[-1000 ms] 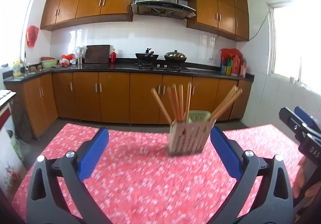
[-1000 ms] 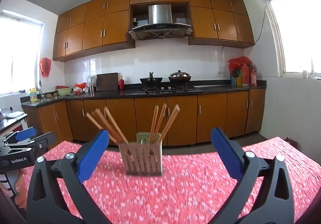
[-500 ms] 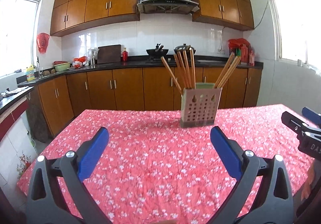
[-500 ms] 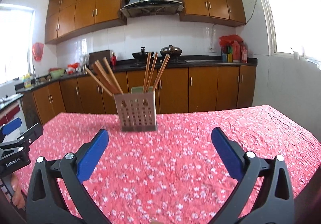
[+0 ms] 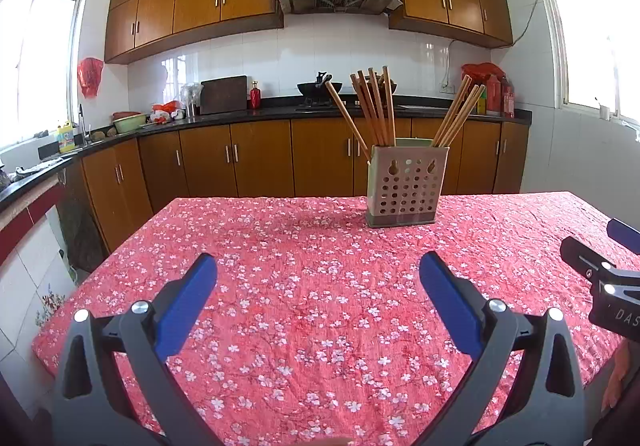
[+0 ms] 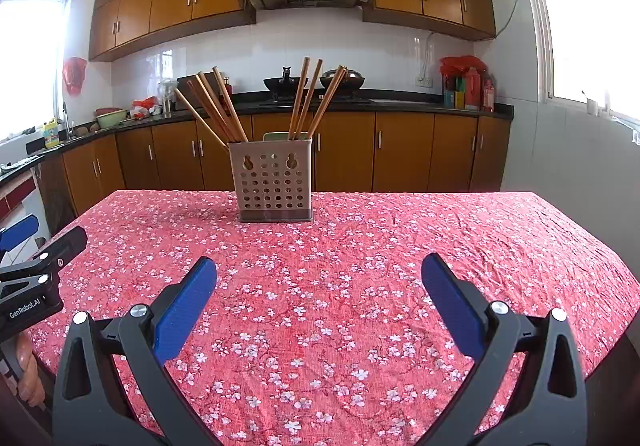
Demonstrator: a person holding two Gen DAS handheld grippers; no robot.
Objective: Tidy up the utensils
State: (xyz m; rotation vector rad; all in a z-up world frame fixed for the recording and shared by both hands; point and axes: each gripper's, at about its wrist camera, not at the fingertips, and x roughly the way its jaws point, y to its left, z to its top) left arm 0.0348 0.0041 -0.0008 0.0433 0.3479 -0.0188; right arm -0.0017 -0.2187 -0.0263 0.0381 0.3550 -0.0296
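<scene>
Nearest in each wrist view, two blue-padded fingers are seen spread wide apart with nothing between them. The left gripper [image 5: 318, 274] is held low over a table covered by a red floral tablecloth [image 5: 304, 310], and the right gripper [image 6: 319, 278] is held the same way beside it. Each gripper is glimpsed at the edge of the other's view: the right one at the far right of the left view, the left one at the far left of the right view.

Ahead of both, well apart from the fingertips, only bare cloth is seen; no loose utensils are visible on it.

Farther on, toward the far edge of the table, a perforated utensil holder [image 5: 406, 186] stands upright. From the left gripper it lies forward and somewhat to the right; from the right gripper it lies forward and slightly to the left [image 6: 274, 182]. Neither is clearly nearer.

Wooden chopsticks [image 5: 374, 106] are stood in the holder in two bunches, one at each end. Their long axes run steeply upward, the left bunch fanned leftward and the right bunch [image 5: 460, 114] leaned rightward, so their free tips are judged best approached from above.

Beyond the table, brown kitchen cabinets [image 5: 260, 158] and a dark countertop are seen.
</scene>
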